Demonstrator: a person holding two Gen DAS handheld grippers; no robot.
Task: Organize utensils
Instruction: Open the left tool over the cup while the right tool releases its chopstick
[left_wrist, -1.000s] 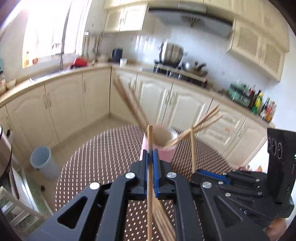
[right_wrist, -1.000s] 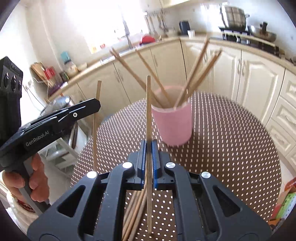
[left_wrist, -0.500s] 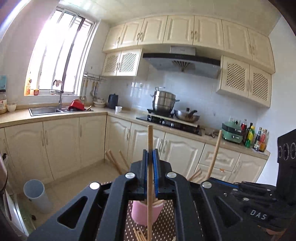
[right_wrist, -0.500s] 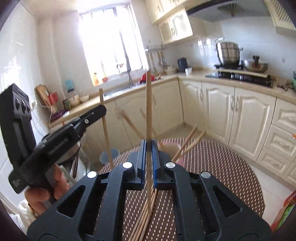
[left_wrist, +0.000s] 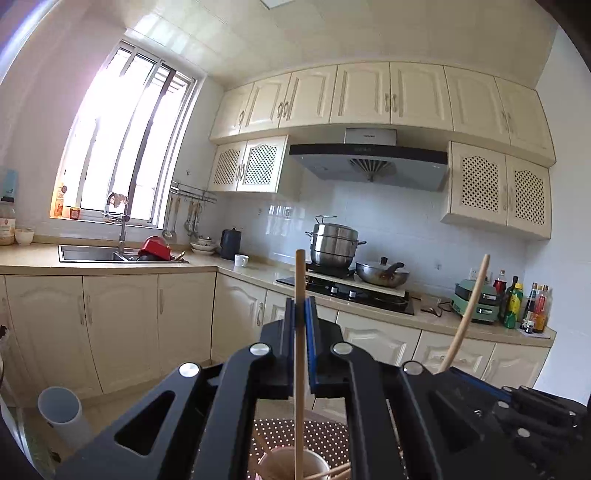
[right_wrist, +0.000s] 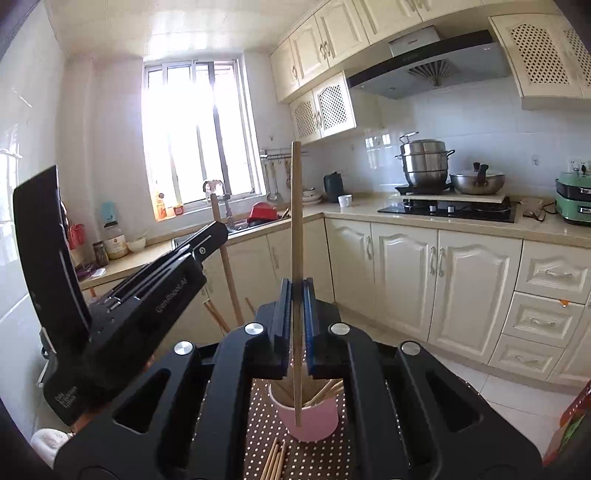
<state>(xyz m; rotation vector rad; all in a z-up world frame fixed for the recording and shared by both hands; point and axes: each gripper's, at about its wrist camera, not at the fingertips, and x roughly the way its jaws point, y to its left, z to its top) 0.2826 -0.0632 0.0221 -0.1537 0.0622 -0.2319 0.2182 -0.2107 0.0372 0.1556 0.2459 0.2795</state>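
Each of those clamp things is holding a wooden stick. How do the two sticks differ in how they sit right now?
In the right wrist view, the right gripper's chopstick stands straight up, while the left gripper's chopstick leans slightly. The right one's lower tip shows in front of the pink cup; the left one's lower end is hidden. Both are plain wood, pinched between shut jaws.

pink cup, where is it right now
The pink cup stands on the dotted tablecloth low in the right wrist view, just below the right gripper and its clamped chopstick, with loose chopsticks lying at its near left.
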